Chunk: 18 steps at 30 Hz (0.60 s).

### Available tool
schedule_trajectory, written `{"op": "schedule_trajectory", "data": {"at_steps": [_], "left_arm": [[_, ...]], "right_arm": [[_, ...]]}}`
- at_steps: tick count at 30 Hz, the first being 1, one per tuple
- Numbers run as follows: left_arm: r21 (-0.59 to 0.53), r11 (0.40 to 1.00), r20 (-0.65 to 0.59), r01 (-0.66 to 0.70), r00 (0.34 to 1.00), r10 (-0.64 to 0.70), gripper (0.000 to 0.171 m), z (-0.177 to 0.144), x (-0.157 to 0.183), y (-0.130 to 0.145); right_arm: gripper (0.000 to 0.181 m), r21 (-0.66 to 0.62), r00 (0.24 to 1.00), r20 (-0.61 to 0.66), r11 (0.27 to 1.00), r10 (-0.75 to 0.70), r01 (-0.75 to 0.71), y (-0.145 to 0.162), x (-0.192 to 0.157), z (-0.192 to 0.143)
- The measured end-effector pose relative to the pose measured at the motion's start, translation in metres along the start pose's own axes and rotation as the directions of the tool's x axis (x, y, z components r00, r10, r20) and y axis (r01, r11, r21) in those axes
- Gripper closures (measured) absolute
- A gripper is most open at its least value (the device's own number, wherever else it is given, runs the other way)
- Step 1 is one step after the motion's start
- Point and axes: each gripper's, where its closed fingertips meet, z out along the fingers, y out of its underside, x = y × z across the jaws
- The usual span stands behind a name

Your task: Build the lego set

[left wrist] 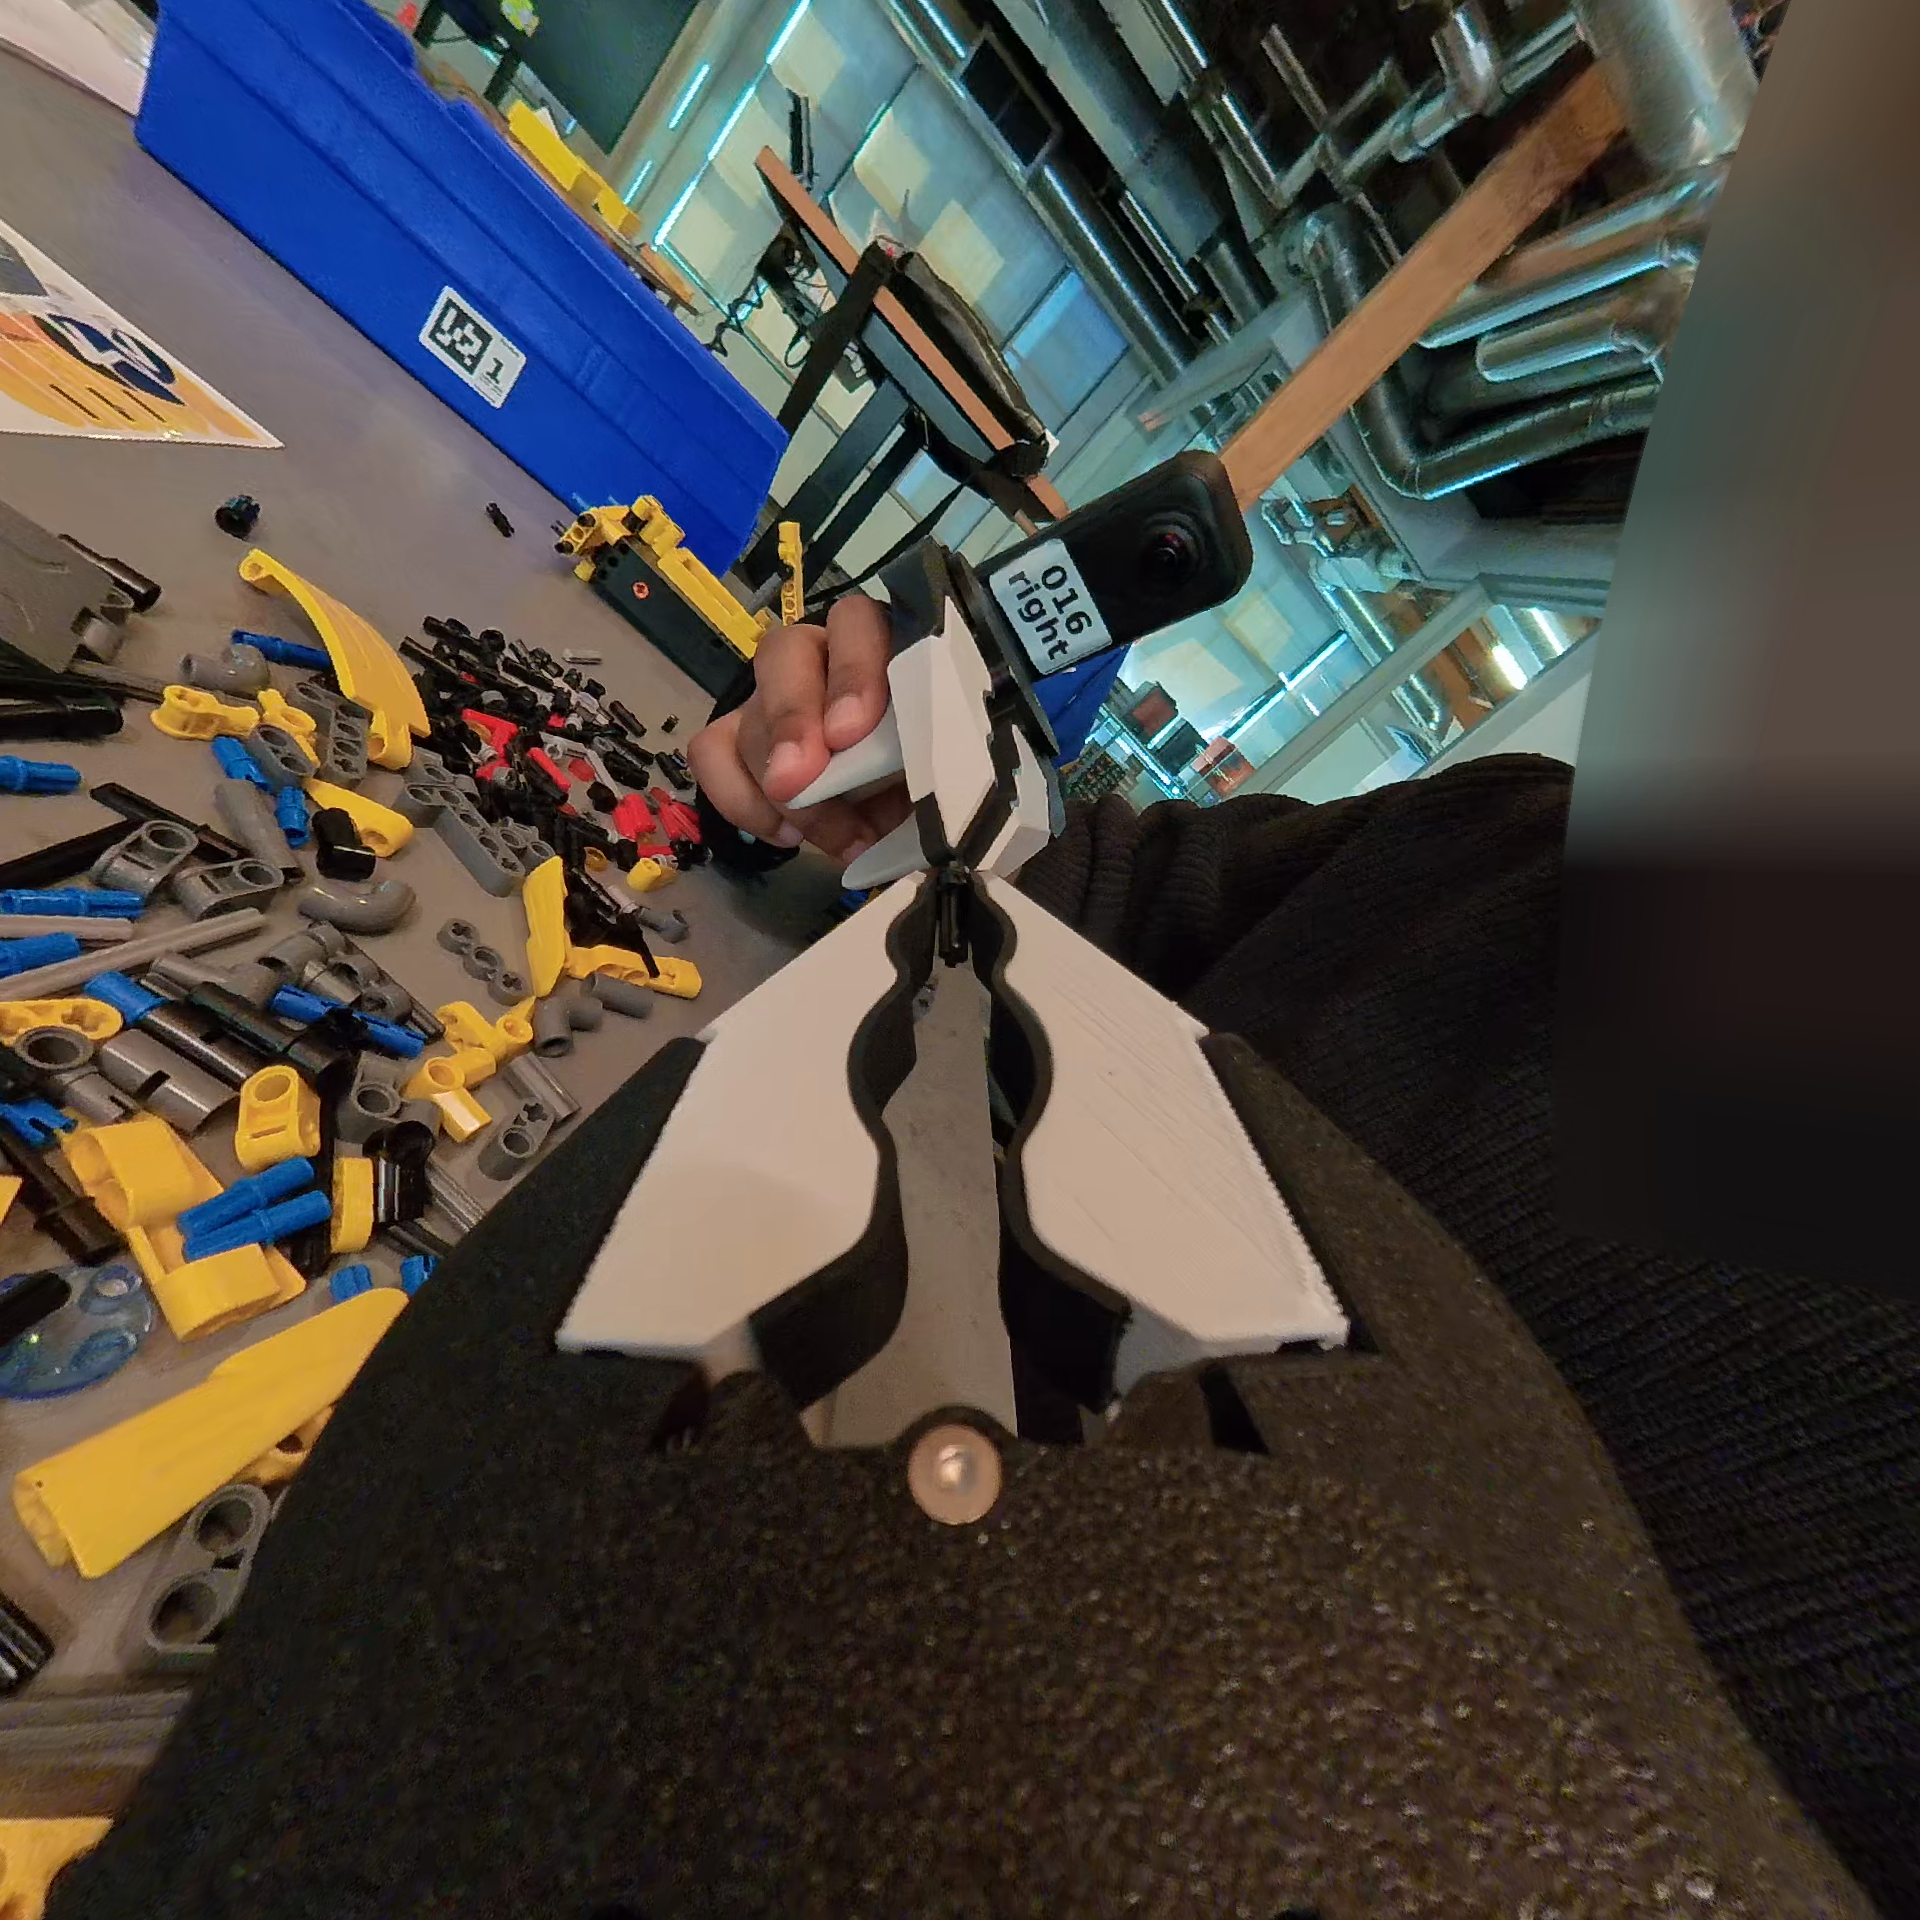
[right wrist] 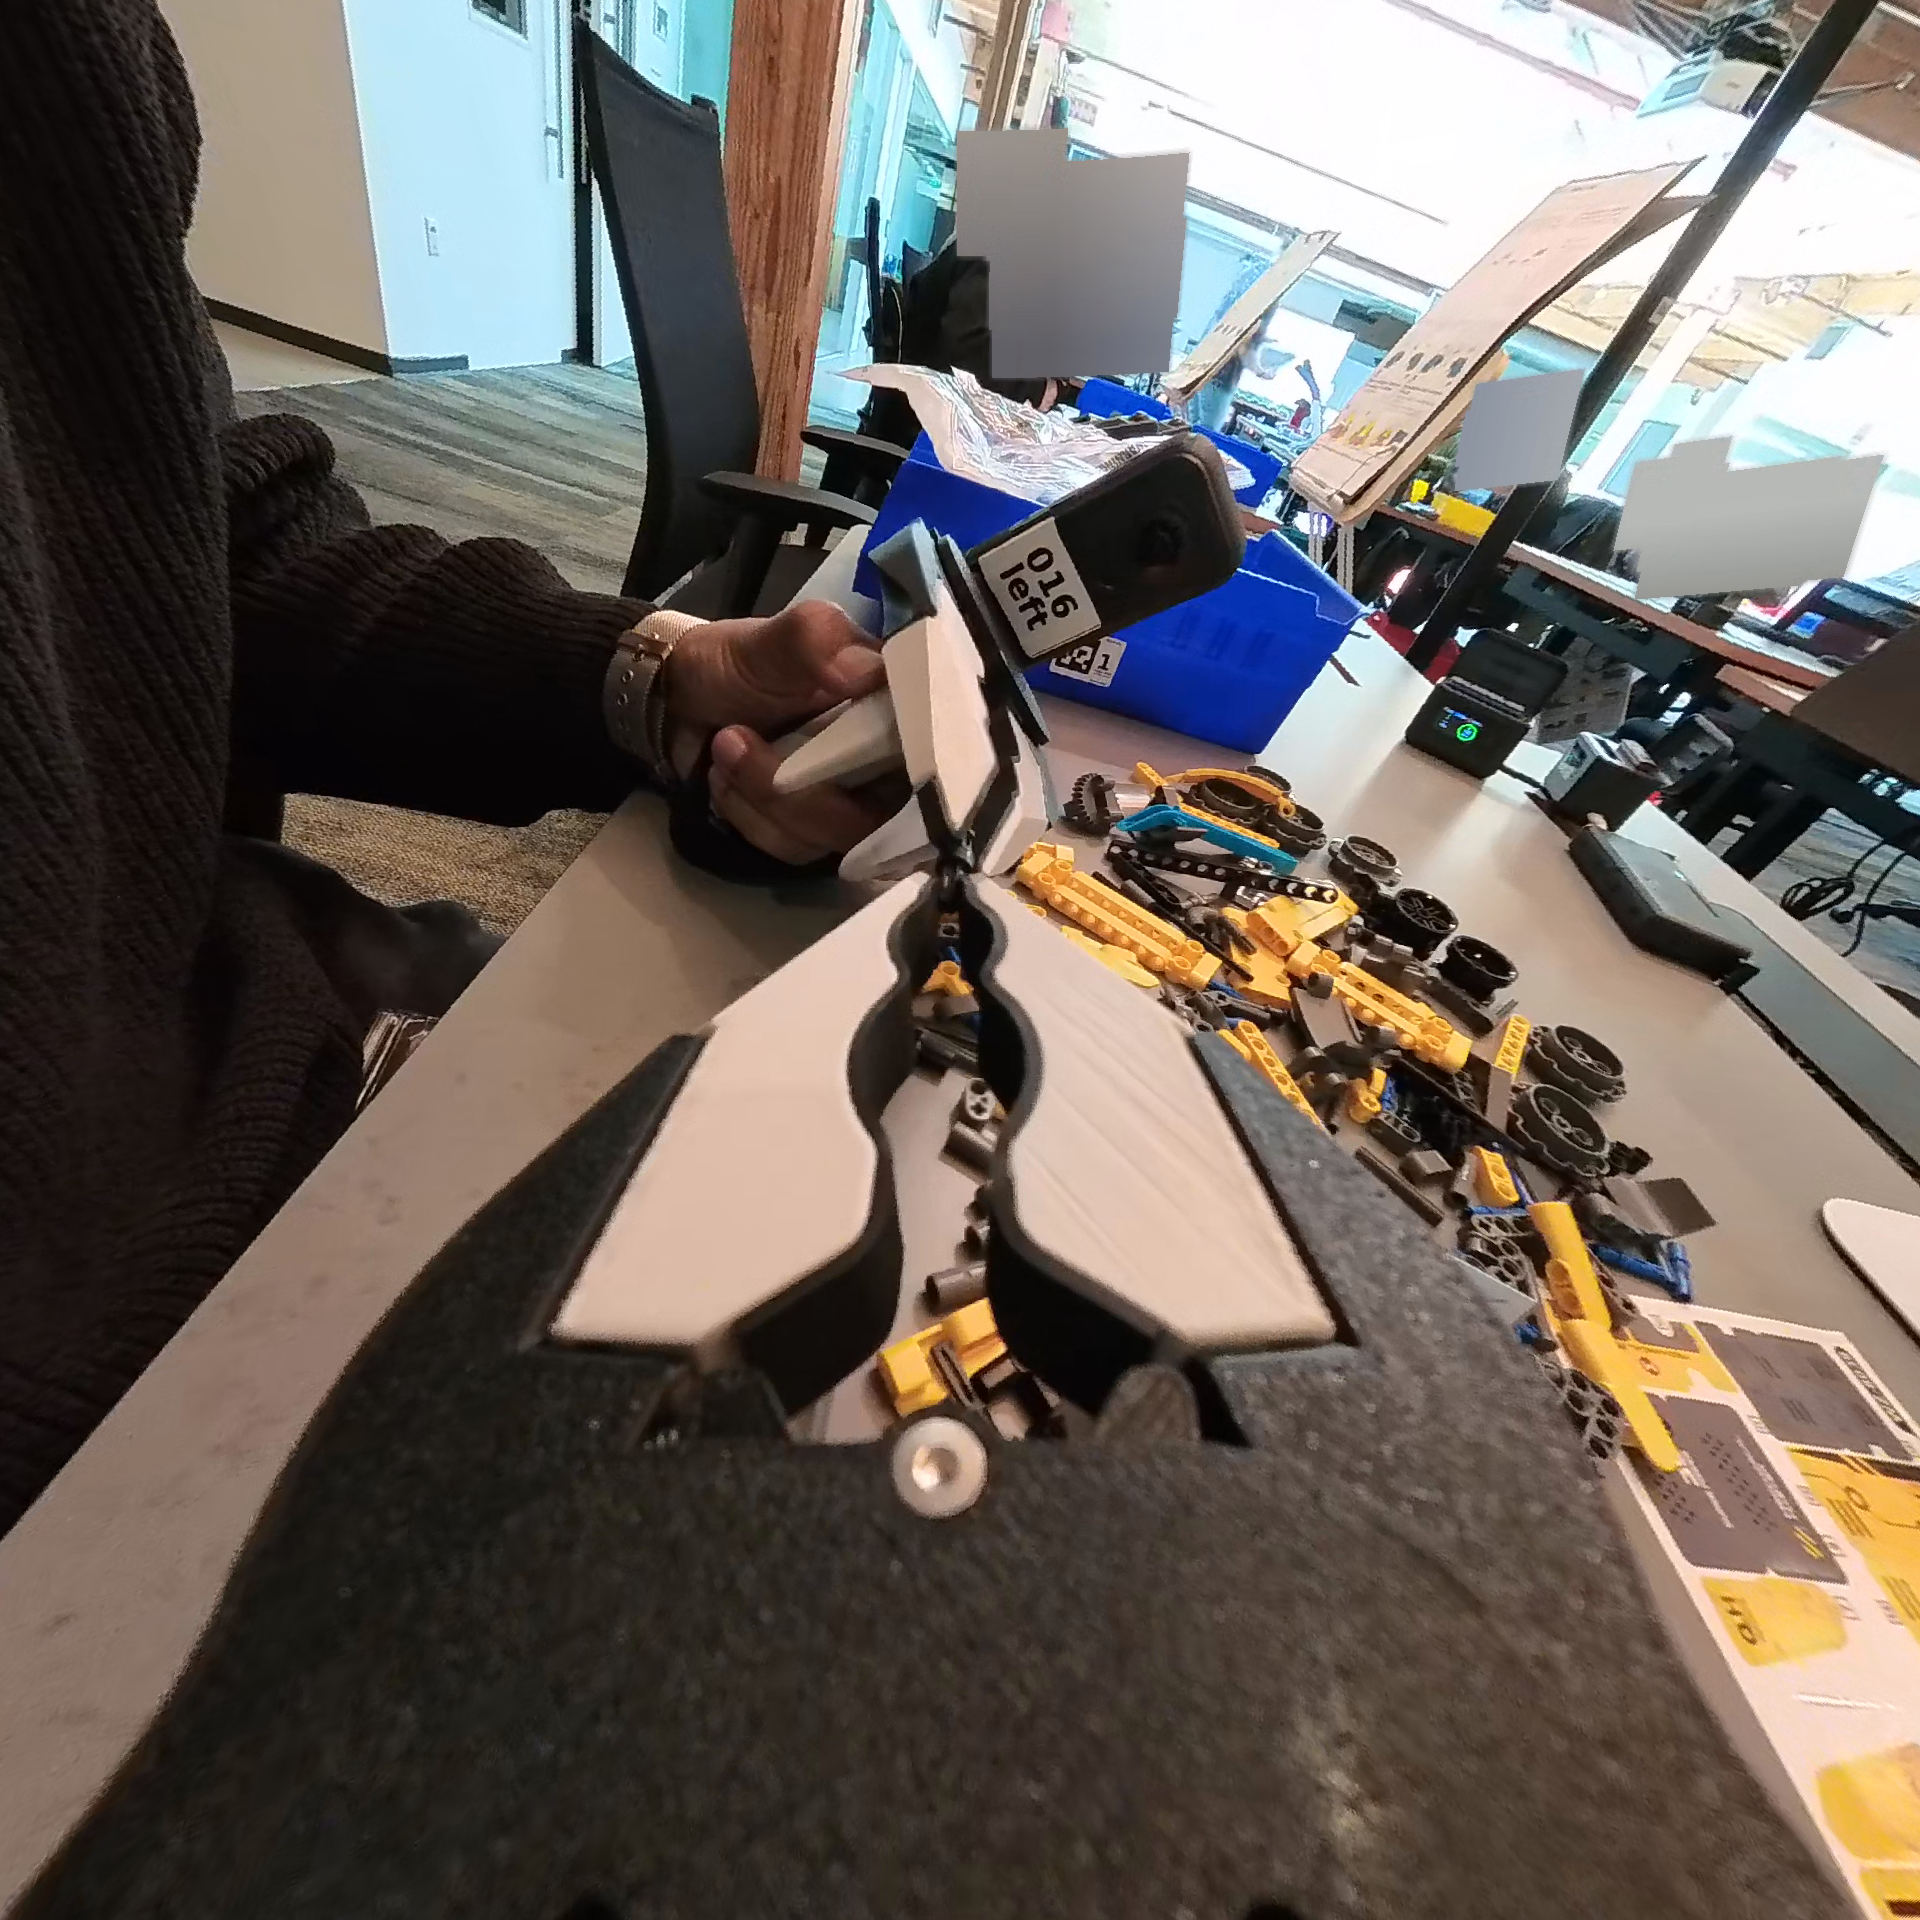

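Note:
My left gripper (left wrist: 948, 904) and my right gripper (right wrist: 951, 899) are held tip to tip just above the near edge of the grey table (right wrist: 582, 987). A small black pin (left wrist: 948, 927) sits between the left fingertips, which are closed on it. The same pin (right wrist: 951, 881) shows in the right wrist view, pinched at the right gripper's tips. The right gripper (left wrist: 948, 854) faces me in the left wrist view, held by a hand (left wrist: 790, 727). The left gripper (right wrist: 958, 847) faces me in the right wrist view.
A pile of yellow, grey, black and blue building pieces (left wrist: 312, 935) covers the table, with several black wheels (right wrist: 1558, 1070). A blue bin (right wrist: 1195, 644) stands behind, a sticker sheet (right wrist: 1787, 1455) lies at the right, and a small black device (right wrist: 1475, 707) sits farther back. Both grippers' tips are close together, under 4 cm apart.

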Motion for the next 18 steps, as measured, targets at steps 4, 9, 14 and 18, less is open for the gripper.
{"op": "schedule_trajectory", "data": {"at_steps": [4,9,14,18], "left_arm": [[0.016,1.0,0.004,-0.002,1.0,0.002,0.167,-0.0007,-0.0004,-0.0022],[0.023,1.0,0.008,-0.001,1.0,0.001,0.167,-0.001,-0.001,-0.0031],[0.027,1.0,0.008,0.0,1.0,0.0,0.166,-0.0012,-0.0008,-0.0035],[0.018,1.0,0.012,0.013,1.0,-0.014,0.167,-0.0004,-0.0025,-0.002]], "right_arm": [[0.179,0.002,1.0,-0.026,1.0,-0.01,0.011,-0.0009,0.0022,0.001],[0.179,-0.004,0.999,-0.043,1.0,-0.02,0.02,-0.0009,0.0038,0.0018],[0.179,-0.01,0.998,-0.058,0.999,-0.036,0.035,-0.0015,0.0046,0.0026],[0.179,-0.024,0.997,-0.059,0.998,-0.051,0.05,0.0006,0.0041,0.0029]]}}
